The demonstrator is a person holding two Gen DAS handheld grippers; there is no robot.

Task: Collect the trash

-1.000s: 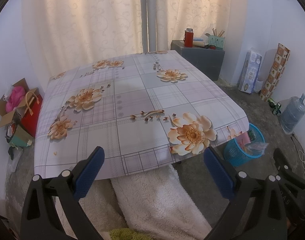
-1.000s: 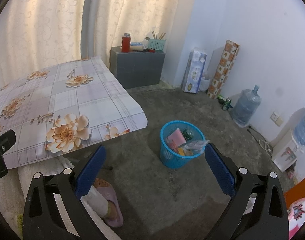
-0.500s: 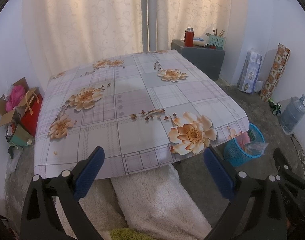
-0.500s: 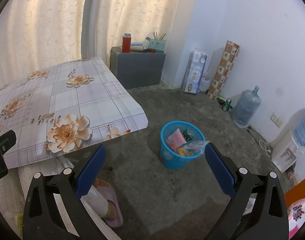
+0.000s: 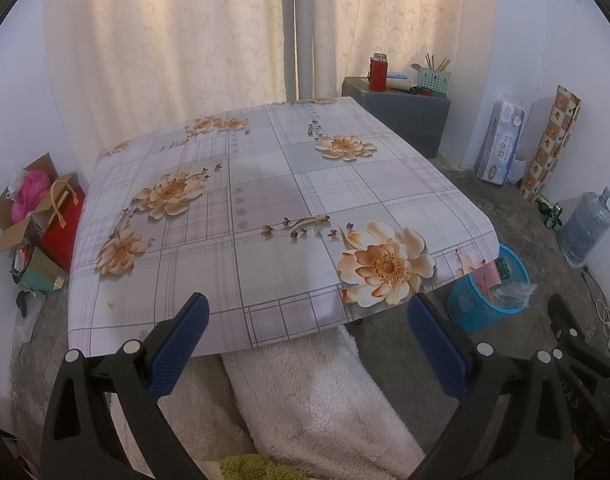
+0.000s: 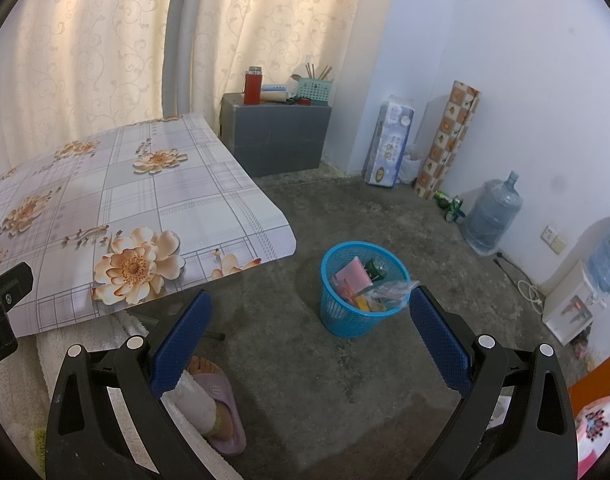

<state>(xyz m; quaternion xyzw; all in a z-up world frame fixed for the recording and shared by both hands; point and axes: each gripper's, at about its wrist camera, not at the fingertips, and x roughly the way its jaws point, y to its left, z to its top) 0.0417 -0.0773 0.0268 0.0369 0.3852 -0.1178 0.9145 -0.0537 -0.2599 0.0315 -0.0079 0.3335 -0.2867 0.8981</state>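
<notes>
Both grippers empty, jaws wide apart: left gripper (image 5: 305,344), right gripper (image 6: 309,340). Blue trash basket (image 6: 339,322) on floor, centre frame, directly ahead of right gripper; far right in left view. Tiny crumb (image 5: 111,302) lower left on tablecloth (image 5: 265,184), nearer left gripper.

From the left wrist, the table (image 5: 265,200) edge hides part of the blue basket (image 5: 471,312). The items deep in the basket cannot be told. The picture's edge cuts the water dispenser (image 6: 565,312).

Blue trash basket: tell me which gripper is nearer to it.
Right. The right gripper hangs open just before the blue trash basket; the left gripper faces the table, basket off right.
</notes>
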